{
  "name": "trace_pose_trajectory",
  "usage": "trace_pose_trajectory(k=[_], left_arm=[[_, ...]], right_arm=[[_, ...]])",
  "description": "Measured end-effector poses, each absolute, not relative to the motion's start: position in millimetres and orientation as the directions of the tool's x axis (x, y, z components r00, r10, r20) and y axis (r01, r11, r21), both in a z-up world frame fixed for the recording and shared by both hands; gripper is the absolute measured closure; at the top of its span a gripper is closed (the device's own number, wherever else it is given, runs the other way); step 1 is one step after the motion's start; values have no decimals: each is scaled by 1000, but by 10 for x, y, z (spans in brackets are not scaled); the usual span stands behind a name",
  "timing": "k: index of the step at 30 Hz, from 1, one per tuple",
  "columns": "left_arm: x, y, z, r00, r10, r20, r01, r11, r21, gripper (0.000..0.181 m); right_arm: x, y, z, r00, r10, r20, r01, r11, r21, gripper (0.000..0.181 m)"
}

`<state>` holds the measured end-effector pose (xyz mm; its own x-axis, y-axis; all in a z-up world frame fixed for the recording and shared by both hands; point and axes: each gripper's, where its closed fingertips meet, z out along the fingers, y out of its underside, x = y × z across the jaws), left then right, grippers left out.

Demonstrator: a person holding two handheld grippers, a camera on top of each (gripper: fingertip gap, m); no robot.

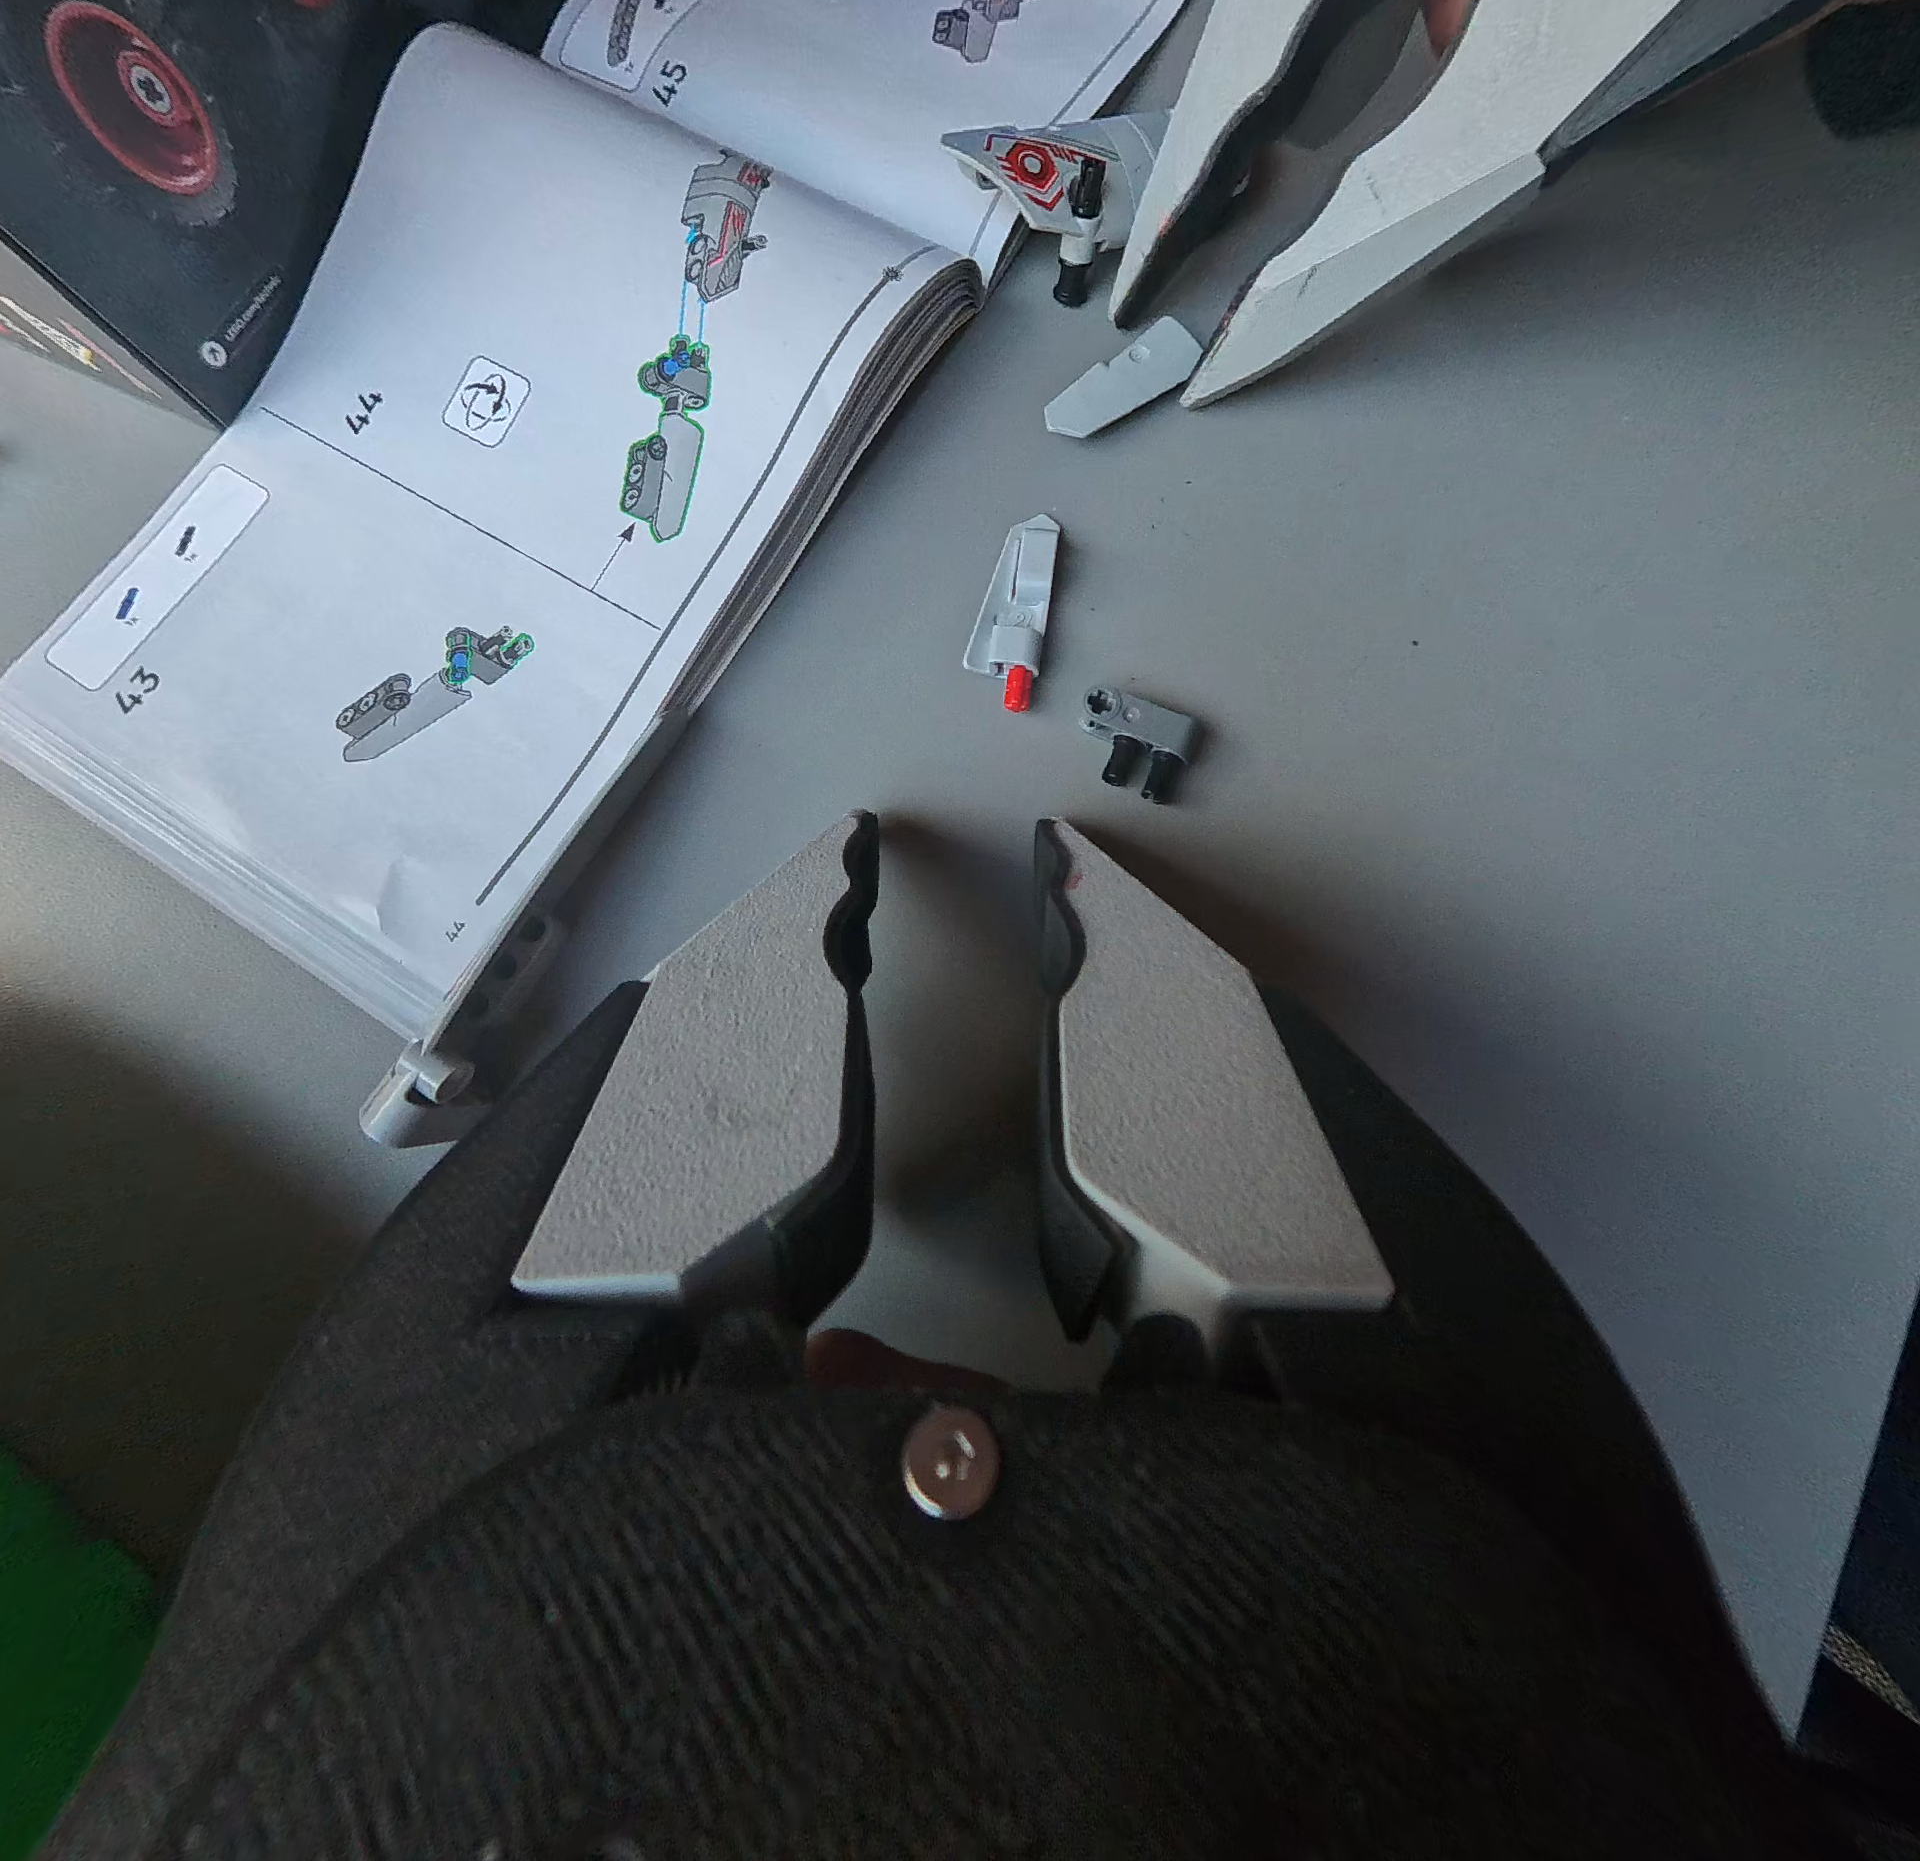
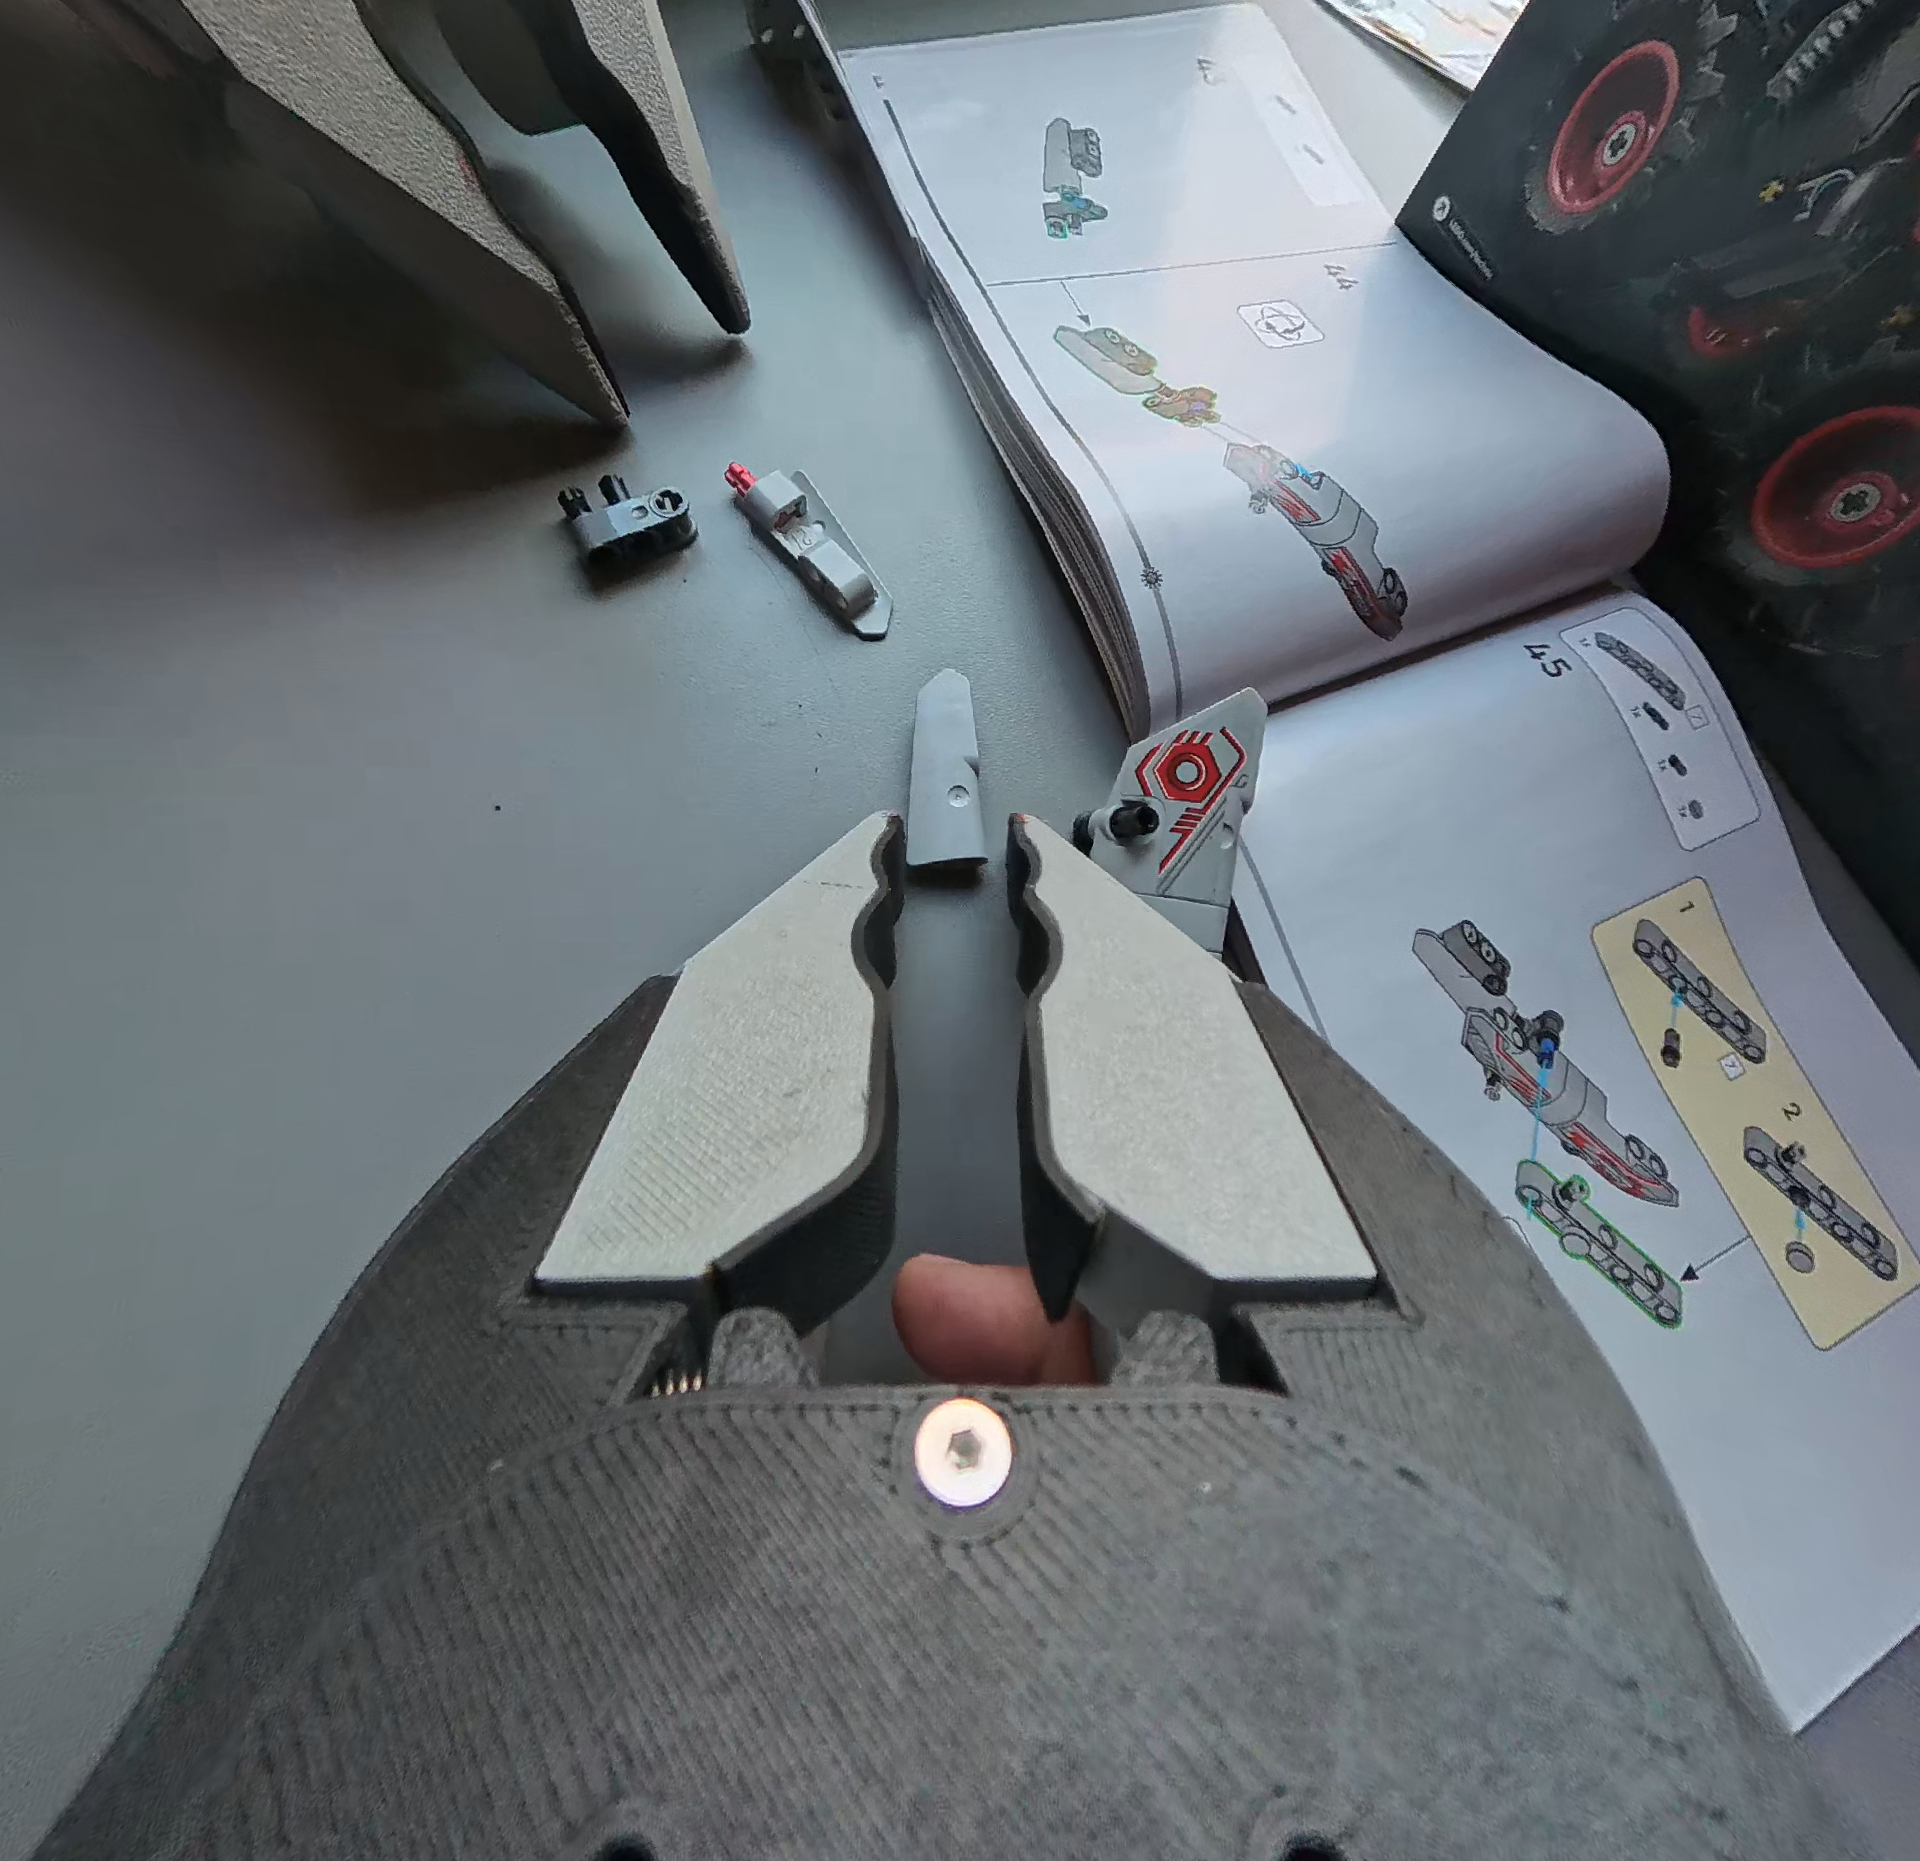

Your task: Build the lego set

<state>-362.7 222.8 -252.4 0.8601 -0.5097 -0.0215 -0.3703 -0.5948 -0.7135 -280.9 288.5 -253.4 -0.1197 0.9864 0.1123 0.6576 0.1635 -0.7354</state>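
Several grey lego parts lie on the grey table (image 1: 1455, 772). A panel with a red pin (image 1: 1013, 611) and a small connector with two black pins (image 1: 1141, 736) lie just ahead of my left gripper (image 1: 956, 824), which is open and empty. My right gripper (image 2: 951, 824) is open, its tips at the near end of a plain grey panel (image 2: 943, 772), which also shows in the left wrist view (image 1: 1117, 377). A stickered grey-and-red panel with black pins (image 2: 1184, 803) lies to its right, on the booklet's edge; it shows in the left wrist view too (image 1: 1049, 164).
An open instruction booklet (image 1: 447, 523) lies beside the parts, also seen in the right wrist view (image 2: 1351, 461). A dark box with red wheels pictured (image 2: 1714, 253) stands behind it. A long grey beam (image 1: 457, 1042) pokes out under the booklet's corner. There is about 11 centimetres between the tips of the two grippers.
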Motion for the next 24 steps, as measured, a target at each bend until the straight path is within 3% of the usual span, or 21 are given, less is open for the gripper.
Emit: trace_pose_trajectory(k=[10,20,21,24], left_arm=[[-3625,2221,-2522,856,-515,-36,-385,-590,-710,155],[-3584,2225,-2478,854,-518,51,-321,-602,-731,155],[-3579,2227,-2477,854,-517,61,-314,-604,-732,156],[-3580,2239,-2467,856,-511,82,-293,-609,-737,156]], right_arm=[[-2804,2841,-2525,-147,974,173,646,228,-728,169],[-2821,2664,-2331,-230,886,403,527,461,-714,170],[-2820,2652,-2315,-232,877,421,517,478,-710,181],[-2819,2608,-2283,-245,860,448,491,509,-707,181]])
